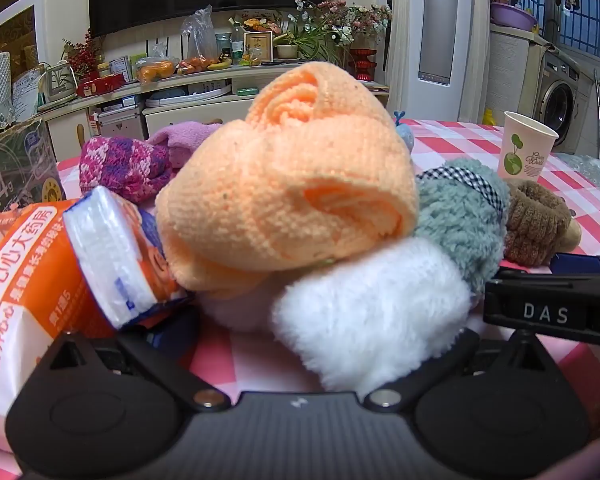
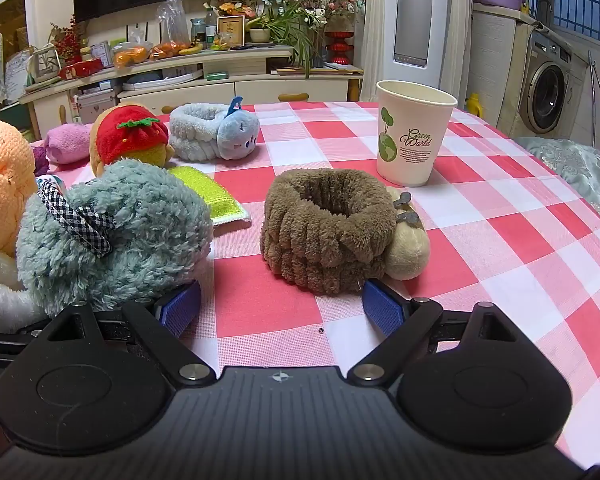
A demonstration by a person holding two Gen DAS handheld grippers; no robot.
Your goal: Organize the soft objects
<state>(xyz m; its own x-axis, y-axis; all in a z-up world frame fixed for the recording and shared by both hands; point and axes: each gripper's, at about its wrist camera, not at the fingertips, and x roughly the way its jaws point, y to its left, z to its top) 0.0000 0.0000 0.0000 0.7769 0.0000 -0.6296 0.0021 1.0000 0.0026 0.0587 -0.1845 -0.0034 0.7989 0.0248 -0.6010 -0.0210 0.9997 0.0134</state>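
On the worktop [image 2: 480, 248] we count four fluffy wristbands: one brown [image 2: 326, 232], one grey-green with a checked ribbon [image 2: 140, 220], one white [image 1: 372, 312] and one pale blue with a small whale [image 2: 216, 132]. We see one orange knitted piece [image 1: 292, 184], one pink-and-purple knitted piece [image 1: 124, 166] and one plain pink soft piece [image 2: 66, 142]. There is one strawberry plush [image 2: 130, 136], one yellow-green sponge cloth [image 2: 214, 196], one paper cup [image 2: 414, 132] and one orange tissue pack [image 1: 60, 264]. We count two hand-held grippers, left [image 1: 296, 340] and right [image 2: 282, 312].
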